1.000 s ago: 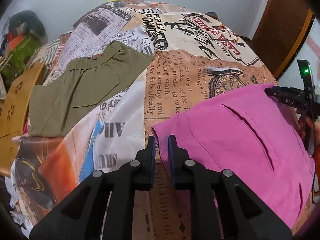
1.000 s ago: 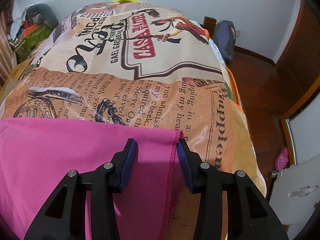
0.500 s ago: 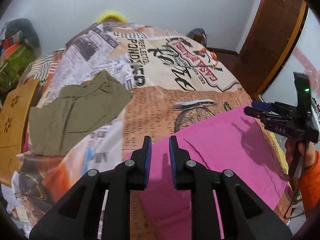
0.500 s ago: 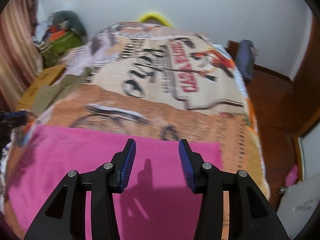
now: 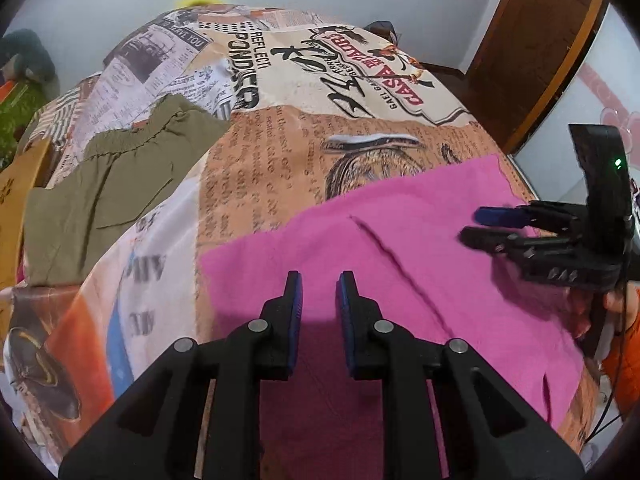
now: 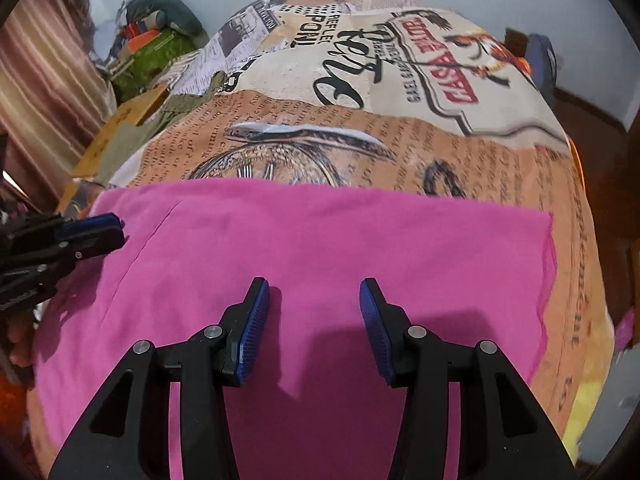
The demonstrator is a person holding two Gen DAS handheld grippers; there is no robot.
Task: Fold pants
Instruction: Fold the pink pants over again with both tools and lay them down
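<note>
The pink pants (image 5: 400, 248) lie flat and folded across the near end of the bed, and they also fill the right wrist view (image 6: 320, 248). My left gripper (image 5: 320, 280) hovers over their left part. Its jaws are opening, with a narrow gap and nothing between them. Over the middle of the pink cloth my right gripper (image 6: 314, 286) stands open, its blue pads wide apart and empty. From the left wrist view the right gripper (image 5: 476, 226) shows at the right, above the cloth. The left gripper (image 6: 116, 232) shows at the left edge of the right wrist view.
A newspaper-print bedspread (image 5: 280, 152) covers the bed. Olive green pants (image 5: 112, 184) lie folded at its far left. A wooden board (image 5: 12, 200) and a pile of things (image 6: 160, 48) stand left of the bed, a brown door (image 5: 532, 60) to the right. A hand (image 5: 616, 300) holds the right gripper.
Both grippers have drawn back from the pink cloth's far corners to above its middle. The cloth now lies flat. The left jaws have widened a little.
</note>
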